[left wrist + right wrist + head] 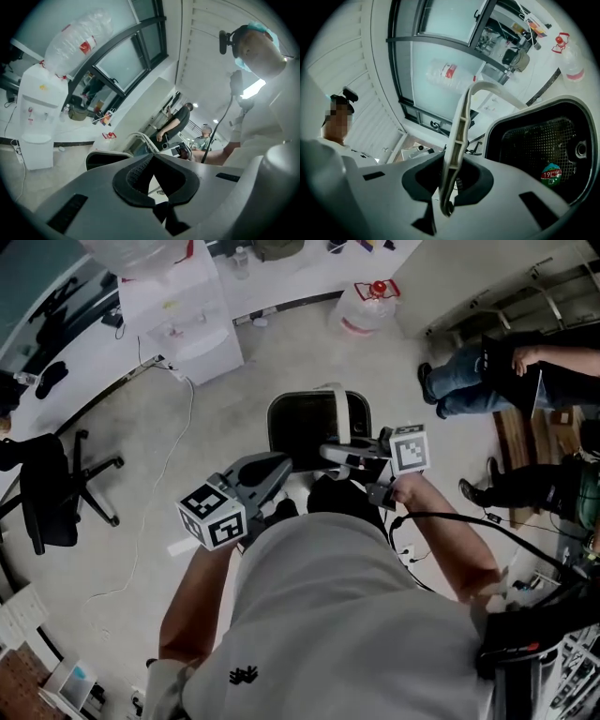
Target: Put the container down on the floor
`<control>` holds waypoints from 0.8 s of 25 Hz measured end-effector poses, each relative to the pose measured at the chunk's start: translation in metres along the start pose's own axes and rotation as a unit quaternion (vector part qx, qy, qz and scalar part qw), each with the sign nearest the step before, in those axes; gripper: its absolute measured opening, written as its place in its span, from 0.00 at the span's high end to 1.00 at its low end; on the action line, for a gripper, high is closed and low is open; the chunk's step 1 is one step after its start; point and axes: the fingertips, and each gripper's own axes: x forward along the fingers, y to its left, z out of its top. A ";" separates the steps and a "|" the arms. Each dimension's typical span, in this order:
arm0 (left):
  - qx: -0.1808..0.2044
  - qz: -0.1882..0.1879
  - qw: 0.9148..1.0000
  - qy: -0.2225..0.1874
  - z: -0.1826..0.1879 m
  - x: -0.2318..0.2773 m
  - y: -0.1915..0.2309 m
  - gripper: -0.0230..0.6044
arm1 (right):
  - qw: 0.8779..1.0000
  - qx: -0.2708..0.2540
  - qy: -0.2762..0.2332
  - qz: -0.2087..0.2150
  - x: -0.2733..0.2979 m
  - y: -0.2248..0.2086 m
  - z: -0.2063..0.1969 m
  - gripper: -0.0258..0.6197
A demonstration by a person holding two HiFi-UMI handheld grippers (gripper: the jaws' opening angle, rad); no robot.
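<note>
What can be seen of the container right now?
The container is a black bin with a white rim, perforated dark inner walls and a round green sticker. Its white ribbed handle is clamped between the jaws of the right gripper. It hangs from that grip, apparently off the pale floor.

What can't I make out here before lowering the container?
Pale floor beneath the black, white-rimmed plastic container: head view, hidden by the container itself.
Whether the left gripper touches it: left gripper view, blocked by its own grey body.
Its base: every view, hidden behind its own walls.
</note>
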 end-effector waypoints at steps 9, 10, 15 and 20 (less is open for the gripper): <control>-0.024 0.048 0.999 -0.009 0.046 0.032 0.081 0.95 | 0.998 0.002 0.057 0.002 0.033 -0.081 0.091 0.90; -0.028 0.056 0.998 -0.010 0.054 0.040 0.093 0.95 | 0.998 0.005 0.066 0.005 0.036 -0.093 0.102 0.90; -0.062 0.091 0.994 -0.021 0.092 0.088 0.158 0.95 | 0.992 0.014 0.122 0.002 0.046 -0.170 0.155 0.90; -0.086 0.116 0.989 -0.021 0.124 0.139 0.227 0.95 | 0.989 0.031 0.142 0.025 0.063 -0.244 0.218 0.90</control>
